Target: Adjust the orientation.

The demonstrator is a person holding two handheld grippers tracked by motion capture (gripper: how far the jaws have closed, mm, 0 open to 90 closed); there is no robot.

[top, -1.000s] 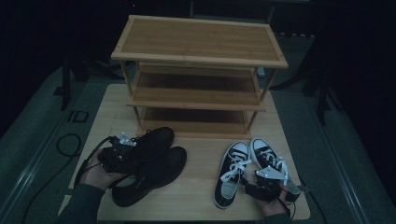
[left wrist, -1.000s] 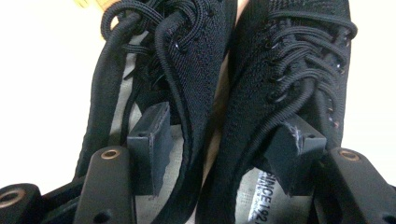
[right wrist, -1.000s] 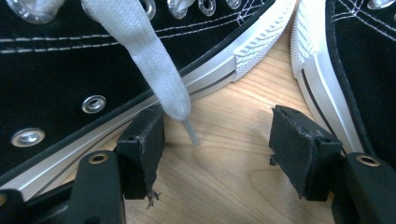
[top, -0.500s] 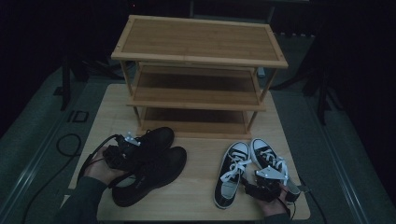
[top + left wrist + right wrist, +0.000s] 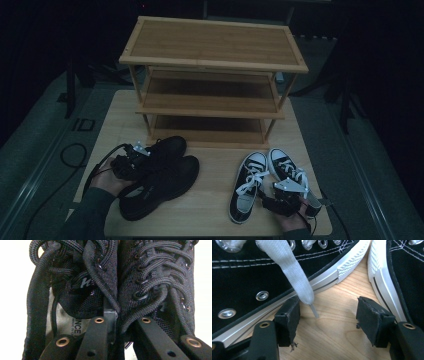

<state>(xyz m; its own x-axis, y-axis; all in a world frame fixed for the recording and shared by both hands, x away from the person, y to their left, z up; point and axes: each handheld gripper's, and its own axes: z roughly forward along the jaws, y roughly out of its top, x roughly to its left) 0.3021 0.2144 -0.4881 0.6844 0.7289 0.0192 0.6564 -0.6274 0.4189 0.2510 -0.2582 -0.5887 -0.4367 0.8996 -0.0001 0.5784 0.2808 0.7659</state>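
A pair of black lace-up shoes [image 5: 167, 175] lies side by side at the table's front left. My left gripper [image 5: 142, 161] sits on their heel end, one jaw down in each shoe. In the left gripper view its jaws [image 5: 117, 317] are pinched on the two touching inner walls of the black shoes [image 5: 150, 277]. A pair of black-and-white sneakers [image 5: 248, 184] stands at the front right. My right gripper [image 5: 282, 189] rests low between them, open [image 5: 332, 315] over bare wood. A white lace [image 5: 292, 272] hangs down beside its left pad [image 5: 290, 312].
A three-shelf wooden shoe rack [image 5: 210, 45] stands at the back middle of the wooden table [image 5: 210, 205], all its shelves bare. Black cables [image 5: 75, 152] trail off the table's left side. Dark floor surrounds the table.
My left gripper has edged slightly right and forward over the black shoes. The right gripper and the sneakers have stayed put.
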